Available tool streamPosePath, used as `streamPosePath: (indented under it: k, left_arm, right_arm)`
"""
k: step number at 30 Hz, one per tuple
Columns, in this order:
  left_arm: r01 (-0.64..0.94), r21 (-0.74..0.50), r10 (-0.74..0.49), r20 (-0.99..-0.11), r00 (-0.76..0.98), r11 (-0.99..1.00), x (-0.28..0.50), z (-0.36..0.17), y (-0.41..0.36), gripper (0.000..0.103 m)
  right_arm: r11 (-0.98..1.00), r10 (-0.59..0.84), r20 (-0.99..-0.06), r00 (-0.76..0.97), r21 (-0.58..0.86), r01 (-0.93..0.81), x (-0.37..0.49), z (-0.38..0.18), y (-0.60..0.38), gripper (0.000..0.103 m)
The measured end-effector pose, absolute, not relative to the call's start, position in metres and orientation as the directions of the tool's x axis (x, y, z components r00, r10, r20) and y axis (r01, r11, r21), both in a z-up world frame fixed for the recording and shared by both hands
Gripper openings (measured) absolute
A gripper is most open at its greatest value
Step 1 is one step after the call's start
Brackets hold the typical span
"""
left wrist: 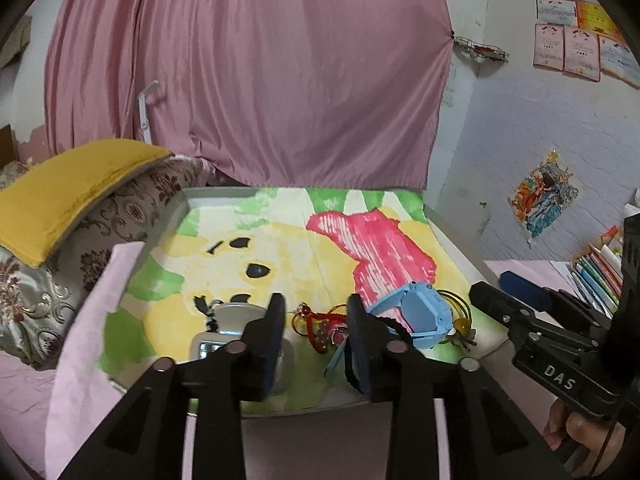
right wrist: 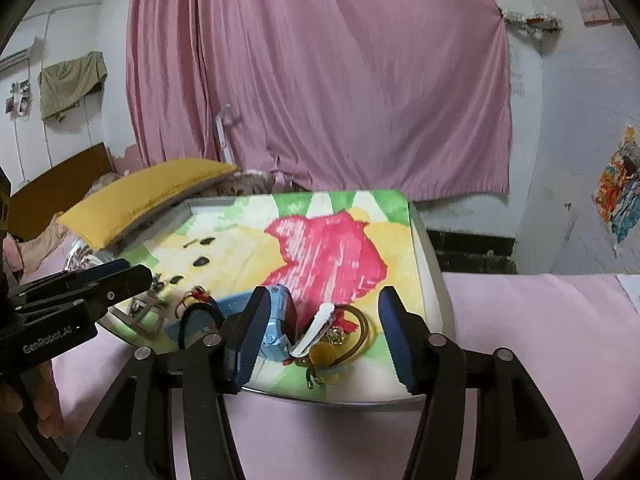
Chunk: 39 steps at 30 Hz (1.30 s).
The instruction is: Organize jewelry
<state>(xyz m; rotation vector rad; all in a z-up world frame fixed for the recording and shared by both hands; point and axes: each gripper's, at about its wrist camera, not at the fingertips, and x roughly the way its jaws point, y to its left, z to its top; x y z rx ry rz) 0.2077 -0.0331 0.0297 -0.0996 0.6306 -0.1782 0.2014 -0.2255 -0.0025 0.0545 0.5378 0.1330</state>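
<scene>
A pile of jewelry lies at the near edge of a tray lined with a bright cartoon cloth (left wrist: 280,240). A blue smartwatch (left wrist: 420,314) lies beside a gold bangle (right wrist: 362,330), an amber bead charm (right wrist: 322,354) and a white hair clip (right wrist: 316,330). A red cord charm (left wrist: 320,326) lies between the fingers of my open left gripper (left wrist: 316,328). A small silver box (left wrist: 212,346) sits at its left. My open right gripper (right wrist: 320,336) straddles the clip, bangle and bead; the watch (right wrist: 276,320) touches its left finger.
The tray (right wrist: 432,248) rests on a pink bedsheet (right wrist: 540,340). A yellow pillow (left wrist: 64,192) on patterned bedding lies at the left. A pink curtain (left wrist: 248,80) hangs behind. Books (left wrist: 596,272) stand at the far right. The right gripper's body shows in the left wrist view (left wrist: 532,320).
</scene>
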Motion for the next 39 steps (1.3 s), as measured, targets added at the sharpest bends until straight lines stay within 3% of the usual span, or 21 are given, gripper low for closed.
streamPosePath:
  k: [2, 3, 4, 7, 13, 16, 31, 39]
  left_arm:
    - [0.125, -0.146, -0.186, -0.554, 0.811, 0.981, 0.2, 0.035, -0.03, 0.056]
    - [0.121, -0.15, -0.183, -0.535, 0.825, 0.981, 0.195, 0.038, -0.027, 0.063]
    - [0.119, -0.151, -0.182, -0.521, 0.834, 0.981, 0.191, 0.04, -0.026, 0.065]
    - [0.11, -0.13, -0.16, -0.491, 0.856, 0.985, 0.179, 0.047, -0.025, 0.074]
    - [0.09, -0.127, -0.137, -0.439, 0.888, 0.988, 0.156, 0.055, -0.015, 0.093]
    - [0.083, -0.139, -0.133, -0.408, 0.903, 0.987, 0.141, 0.058, -0.008, 0.102]
    - [0.09, -0.145, -0.136, -0.355, 0.925, 0.985, 0.072, 0.05, 0.005, 0.102]
    - [0.031, -0.139, -0.078, -0.345, 0.935, 0.99, 0.047, 0.033, 0.014, 0.102]
  right_arm:
    - [0.99, 0.137, -0.491, 0.86, 0.083, -0.111, 0.195, 0.001, -0.225, 0.059]
    - [0.991, 0.13, -0.473, 0.871, 0.082, -0.103, 0.189, 0.005, -0.225, 0.068]
    - [0.992, 0.126, -0.462, 0.878, 0.084, -0.098, 0.186, 0.007, -0.226, 0.076]
    - [0.99, 0.127, -0.416, 0.9, 0.103, -0.092, 0.17, 0.015, -0.228, 0.086]
    - [0.991, 0.117, -0.358, 0.926, 0.104, -0.085, 0.146, 0.025, -0.23, 0.1]
    - [0.989, 0.127, -0.344, 0.93, 0.115, -0.092, 0.131, 0.027, -0.231, 0.101]
    - [0.99, 0.123, -0.283, 0.951, 0.1, -0.098, 0.055, 0.015, -0.223, 0.101]
    - [0.998, 0.036, -0.235, 0.971, 0.063, -0.021, 0.023, 0.0, -0.22, 0.101]
